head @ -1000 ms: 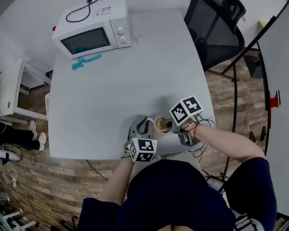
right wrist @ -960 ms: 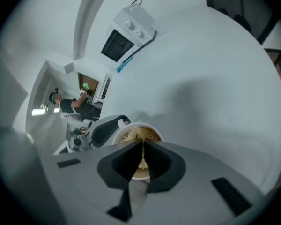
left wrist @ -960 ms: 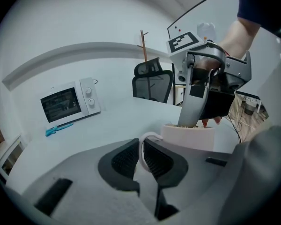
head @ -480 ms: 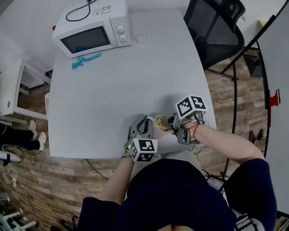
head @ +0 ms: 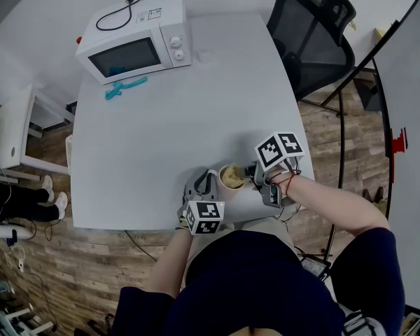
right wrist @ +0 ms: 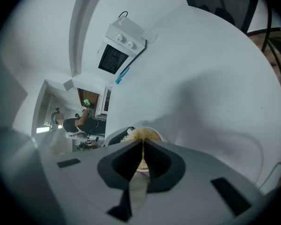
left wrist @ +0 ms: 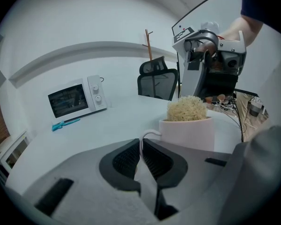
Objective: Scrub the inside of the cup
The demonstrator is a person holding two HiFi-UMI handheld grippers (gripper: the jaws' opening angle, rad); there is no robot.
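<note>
A pale cup [head: 231,185] stands near the front edge of the white table [head: 161,131]. My left gripper [head: 207,182] is shut on the cup's thin handle [left wrist: 147,136], which runs between its pads. A straw-coloured scrubber [left wrist: 189,108] fills the cup's mouth and bulges above the rim. My right gripper [head: 255,176] reaches in from the right and above. It is shut on the scrubber [right wrist: 140,136], which shows just past its jaws with the cup rim around it. The inside of the cup is hidden by the scrubber.
A white microwave [head: 133,44] with a black cable on top stands at the table's far left. A teal tool [head: 124,88] lies in front of it. A black office chair [head: 311,26] stands beyond the far right corner. The table's front edge runs just below the cup.
My right gripper has shifted slightly to the right and away. The cup has moved a little up the frame and its scrubber-filled mouth shows more. The left gripper keeps its hold.
</note>
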